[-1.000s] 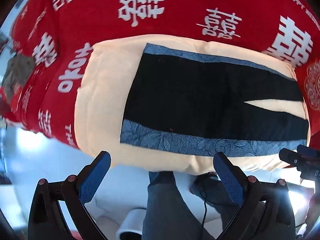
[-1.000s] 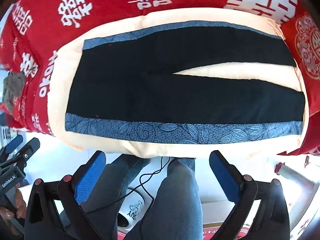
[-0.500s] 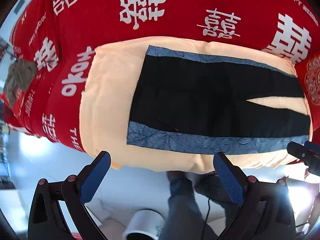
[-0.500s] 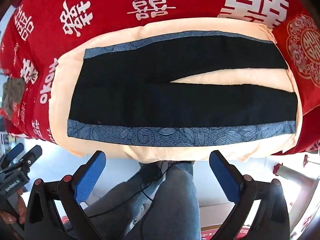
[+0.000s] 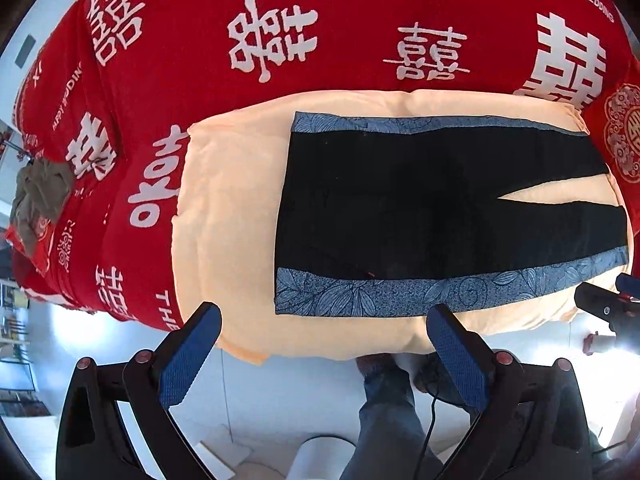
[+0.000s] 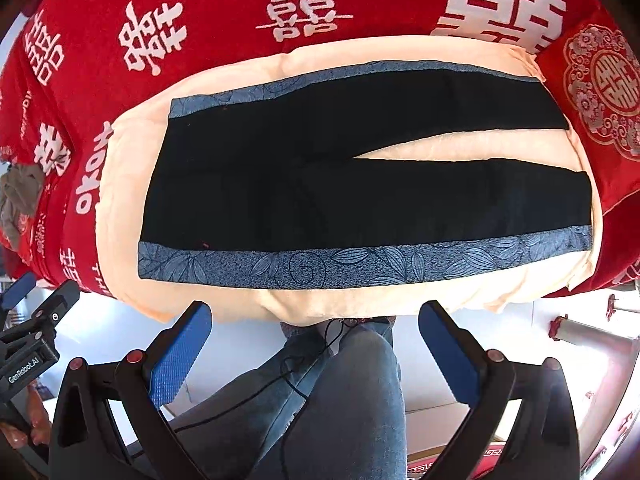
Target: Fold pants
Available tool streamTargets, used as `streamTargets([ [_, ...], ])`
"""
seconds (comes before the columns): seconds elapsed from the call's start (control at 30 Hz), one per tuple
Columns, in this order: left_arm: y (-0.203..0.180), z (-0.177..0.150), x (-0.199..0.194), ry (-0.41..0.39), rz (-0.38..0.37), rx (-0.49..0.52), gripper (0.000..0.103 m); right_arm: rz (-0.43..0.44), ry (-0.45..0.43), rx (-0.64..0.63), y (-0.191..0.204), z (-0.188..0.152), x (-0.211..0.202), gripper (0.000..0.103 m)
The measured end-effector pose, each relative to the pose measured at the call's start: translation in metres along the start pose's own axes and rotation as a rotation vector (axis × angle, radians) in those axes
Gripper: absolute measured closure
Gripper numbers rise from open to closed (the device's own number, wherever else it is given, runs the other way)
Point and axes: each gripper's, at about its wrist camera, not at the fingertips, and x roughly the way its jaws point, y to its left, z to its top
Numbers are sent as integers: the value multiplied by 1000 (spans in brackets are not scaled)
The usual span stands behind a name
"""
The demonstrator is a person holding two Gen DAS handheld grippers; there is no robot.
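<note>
Your black pants (image 5: 420,208) with blue leaf-print side bands lay flat, legs spread, on the cream blanket (image 5: 228,200) over the red bed cover (image 5: 340,20). Your left claw (image 5: 324,344) and right claw (image 6: 316,340) both hung apart, empty, off the bed's near edge.

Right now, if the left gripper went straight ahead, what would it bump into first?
Probably the peach padded blanket near its front edge, just before the blue leaf-patterned stripe of the black pants. The open left gripper touches nothing yet; depth is unclear.
</note>
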Motion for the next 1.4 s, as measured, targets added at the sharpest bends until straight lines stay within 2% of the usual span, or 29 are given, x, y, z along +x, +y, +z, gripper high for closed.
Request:
streamTargets([
  [0.53,3,7,6,2,-27,12,0,-40,-12,31,4,-6,-1,0],
  [1.4,13,10,14,16,-27,13,0,-63,9,-2,23,0,6,0],
])
